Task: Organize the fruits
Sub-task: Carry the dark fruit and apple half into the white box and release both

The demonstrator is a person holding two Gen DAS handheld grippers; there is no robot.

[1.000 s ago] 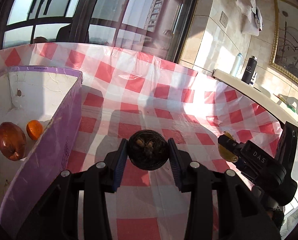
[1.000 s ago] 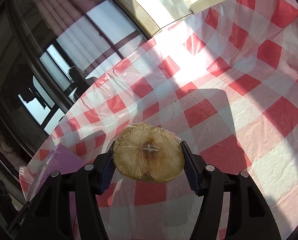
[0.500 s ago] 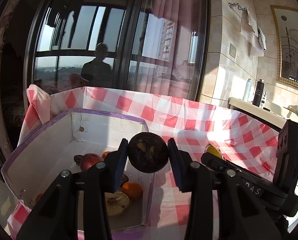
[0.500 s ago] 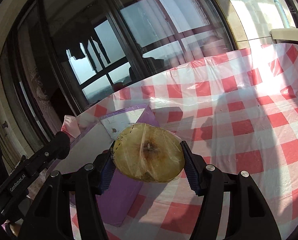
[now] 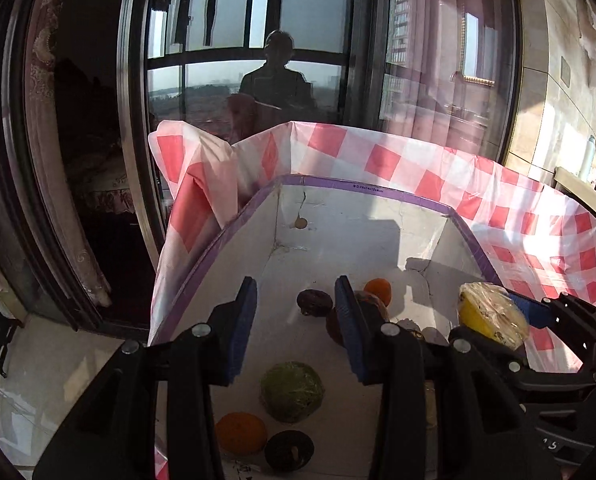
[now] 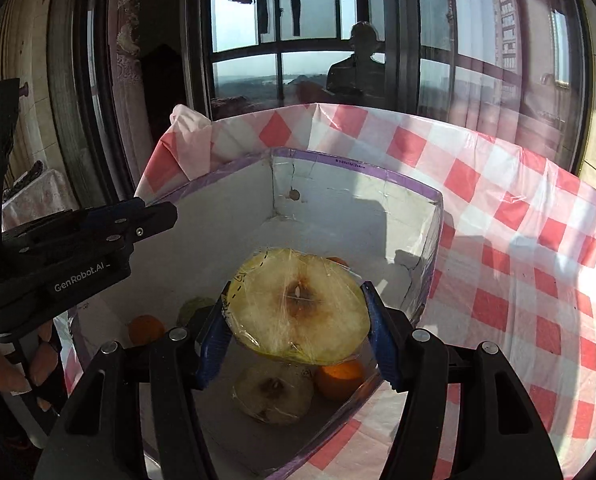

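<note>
Nearest, in the right tongs (image 6: pixel 298 300): clamped on a film-wrapped, yellow-skinned fruit half (image 6: pixel 298 320), cut face up, hanging above the open white cardboard box with purple taped rim (image 6: pixel 354 168), not yet let go. In the left tongs (image 5: pixel 296 292): nothing, parted only narrowly, poised over the same box. Looks well advanced as a job: no loose fruit to be seen on the red-and-white checked cloth (image 6: pixel 518 280) of the desk, though not all of the desk shows. Left to do, by this reckoning: lowering and releasing that wrapped half. Down in the box, at the near end: a dark round fruit (image 5: pixel 289 450), a small orange citrus (image 5: pixel 240 434), a rough green round fruit (image 5: pixel 292 392), plus a second film-wrapped pale half (image 6: pixel 272 394) touching a second orange citrus (image 6: pixel 340 376). Further in: a smaller dark wrinkled fruit (image 5: pixel 314 302), a third orange citrus (image 5: pixel 378 290), and possibly a reddish-brown fruit (image 5: pixel 372 304), mostly hidden behind a tong finger. Beyond, only bare box wall, then the dark window (image 5: pixel 258 20).
</note>
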